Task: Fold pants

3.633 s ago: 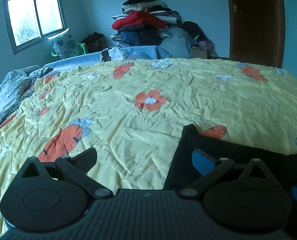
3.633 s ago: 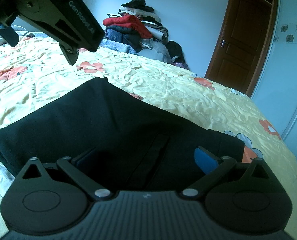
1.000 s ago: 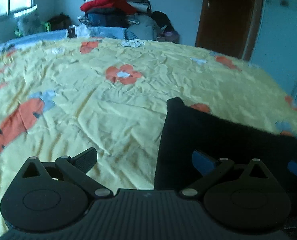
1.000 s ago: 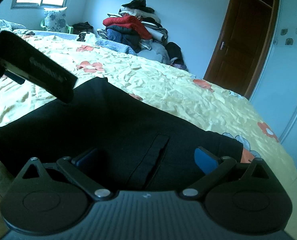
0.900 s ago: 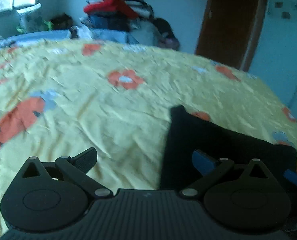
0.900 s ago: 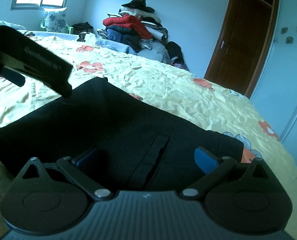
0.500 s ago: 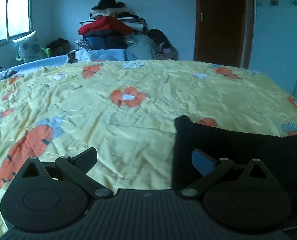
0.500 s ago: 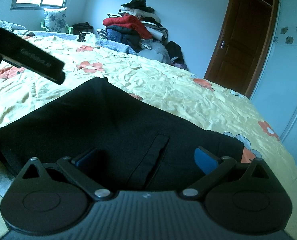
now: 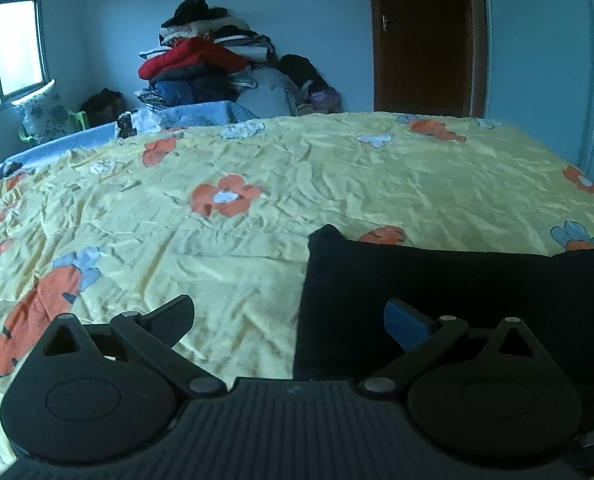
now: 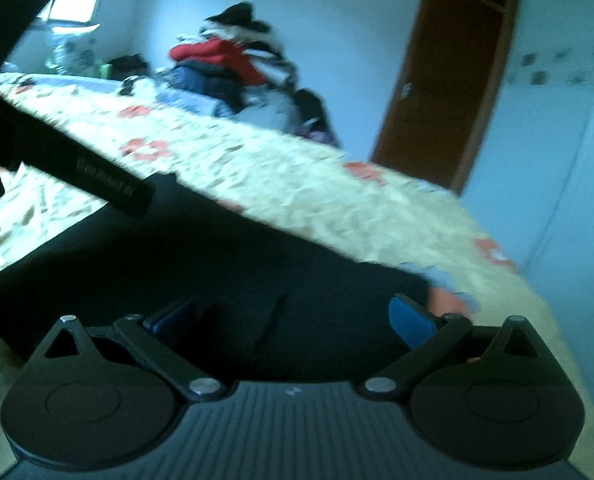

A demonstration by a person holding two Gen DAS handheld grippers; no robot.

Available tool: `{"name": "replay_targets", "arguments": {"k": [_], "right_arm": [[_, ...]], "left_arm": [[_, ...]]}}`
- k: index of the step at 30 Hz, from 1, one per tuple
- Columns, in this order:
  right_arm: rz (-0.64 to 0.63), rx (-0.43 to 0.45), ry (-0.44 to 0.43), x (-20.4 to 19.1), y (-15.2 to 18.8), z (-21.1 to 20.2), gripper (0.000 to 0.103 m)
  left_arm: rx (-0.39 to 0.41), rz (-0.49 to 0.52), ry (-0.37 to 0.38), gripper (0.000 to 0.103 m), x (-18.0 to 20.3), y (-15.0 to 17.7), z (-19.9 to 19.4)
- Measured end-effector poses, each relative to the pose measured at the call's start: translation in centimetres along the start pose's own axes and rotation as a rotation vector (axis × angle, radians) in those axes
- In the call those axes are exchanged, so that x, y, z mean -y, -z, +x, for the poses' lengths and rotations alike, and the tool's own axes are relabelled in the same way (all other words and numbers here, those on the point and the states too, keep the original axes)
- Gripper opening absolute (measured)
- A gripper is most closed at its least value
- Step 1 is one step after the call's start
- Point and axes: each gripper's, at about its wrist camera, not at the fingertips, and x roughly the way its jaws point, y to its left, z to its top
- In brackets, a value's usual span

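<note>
Left of the pants (image 9: 449, 292): bare yellow bedspread (image 9: 257, 184), creased, printed with orange flowers, nothing lying on it to snag a fold. Above that stretch, straddling the left edge of the pants, the left gripper (image 9: 289, 316), jaws wide apart and empty, one finger over the sheet, the blue-padded one over black cloth; probably poised there to tidy or take that edge. In the right wrist view, the same tool showing as a dark bar crossing the upper left, above the far left corner of the pants.

The pants themselves: a compact black rectangle lying flat near the bed's near edge, corners roughly square, so seemingly already folded down and close to finished; layers underneath not visible.

Over the right half of the pants, the right gripper (image 10: 293, 316), jaws likewise spread, gripping nothing, both blue pads above black fabric. View smeared by motion blur, so contact with the cloth impossible to judge.

Beyond the pants, far side of the bed: a heap of clothes (image 9: 213, 60) against the wall, a brown door (image 9: 421, 36) to its right.
</note>
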Motion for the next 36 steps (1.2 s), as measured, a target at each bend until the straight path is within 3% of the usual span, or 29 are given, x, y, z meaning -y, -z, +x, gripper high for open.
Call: {"name": "replay_targets", "arguments": {"k": [12, 27, 36], "right_arm": [[0.3, -0.118, -0.059, 6.2, 0.1, -0.3, 0.103], [0.278, -0.107, -0.071, 5.3, -0.3, -1.8, 0.103], [0.311, -0.163, -0.11, 3.0, 0.9, -5.5, 0.103]], "left_arm": [[-0.021, -0.035, 0.016, 0.103, 0.0, 0.7, 0.0], [-0.081, -0.027, 0.006, 0.103, -0.1, 1.3, -0.4], [-0.088, -0.017, 0.02, 0.103, -0.4, 3.9, -5.6]]}}
